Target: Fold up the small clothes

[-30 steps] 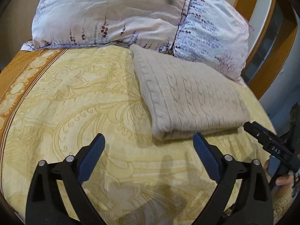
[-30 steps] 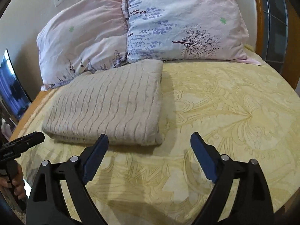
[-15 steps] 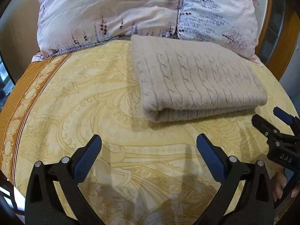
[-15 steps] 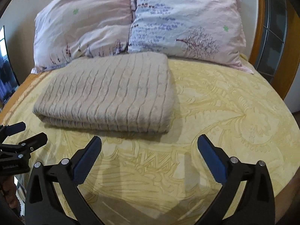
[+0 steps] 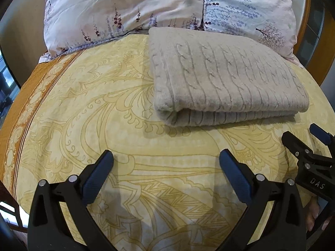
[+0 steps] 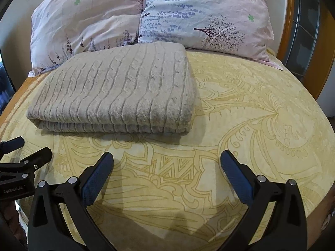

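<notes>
A beige cable-knit garment (image 5: 226, 77) lies folded into a neat rectangle on the yellow patterned bedspread (image 5: 94, 104), just in front of the pillows. It also shows in the right wrist view (image 6: 117, 96). My left gripper (image 5: 166, 167) is open and empty, held back from the garment's near edge. My right gripper (image 6: 167, 167) is open and empty, also short of the garment. Each gripper appears at the edge of the other's view, the right one (image 5: 309, 146) and the left one (image 6: 23, 154).
Two floral pillows (image 6: 83, 21) (image 6: 205, 16) lie at the head of the bed behind the garment. A wooden bed frame (image 6: 289, 21) curves along the right. An orange border band (image 5: 21, 108) runs down the bedspread's left side.
Both grippers have drawn back and swung to face the folded garment more squarely. The garment has not moved.
</notes>
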Demonstrator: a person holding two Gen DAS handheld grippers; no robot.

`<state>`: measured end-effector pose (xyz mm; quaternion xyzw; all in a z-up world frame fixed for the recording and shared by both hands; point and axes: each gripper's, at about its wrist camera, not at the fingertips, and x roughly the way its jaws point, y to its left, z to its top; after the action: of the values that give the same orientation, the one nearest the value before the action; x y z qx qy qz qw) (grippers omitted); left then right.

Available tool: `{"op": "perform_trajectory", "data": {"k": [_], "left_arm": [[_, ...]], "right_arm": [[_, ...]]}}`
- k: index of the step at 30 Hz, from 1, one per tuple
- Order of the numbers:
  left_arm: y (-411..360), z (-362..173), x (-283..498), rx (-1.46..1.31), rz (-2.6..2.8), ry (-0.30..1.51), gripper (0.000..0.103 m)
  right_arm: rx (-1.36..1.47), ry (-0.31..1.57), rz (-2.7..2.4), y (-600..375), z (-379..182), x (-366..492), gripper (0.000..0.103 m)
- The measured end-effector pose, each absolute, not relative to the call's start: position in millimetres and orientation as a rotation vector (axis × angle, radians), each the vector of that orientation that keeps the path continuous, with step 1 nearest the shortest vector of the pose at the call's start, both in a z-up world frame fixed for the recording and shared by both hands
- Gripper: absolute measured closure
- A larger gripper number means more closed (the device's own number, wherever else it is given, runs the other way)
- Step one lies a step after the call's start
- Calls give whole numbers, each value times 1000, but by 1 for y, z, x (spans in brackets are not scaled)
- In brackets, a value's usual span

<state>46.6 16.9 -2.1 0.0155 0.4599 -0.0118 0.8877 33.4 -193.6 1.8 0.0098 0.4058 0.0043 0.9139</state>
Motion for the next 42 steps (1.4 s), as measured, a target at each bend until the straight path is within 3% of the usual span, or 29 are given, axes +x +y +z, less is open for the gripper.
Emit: {"op": "perform_trajectory", "data": {"k": [42], "left_arm": [[16, -3, 50, 26, -18, 956, 2]], "right_arm": [[31, 864, -6, -195, 2, 36, 1]]}}
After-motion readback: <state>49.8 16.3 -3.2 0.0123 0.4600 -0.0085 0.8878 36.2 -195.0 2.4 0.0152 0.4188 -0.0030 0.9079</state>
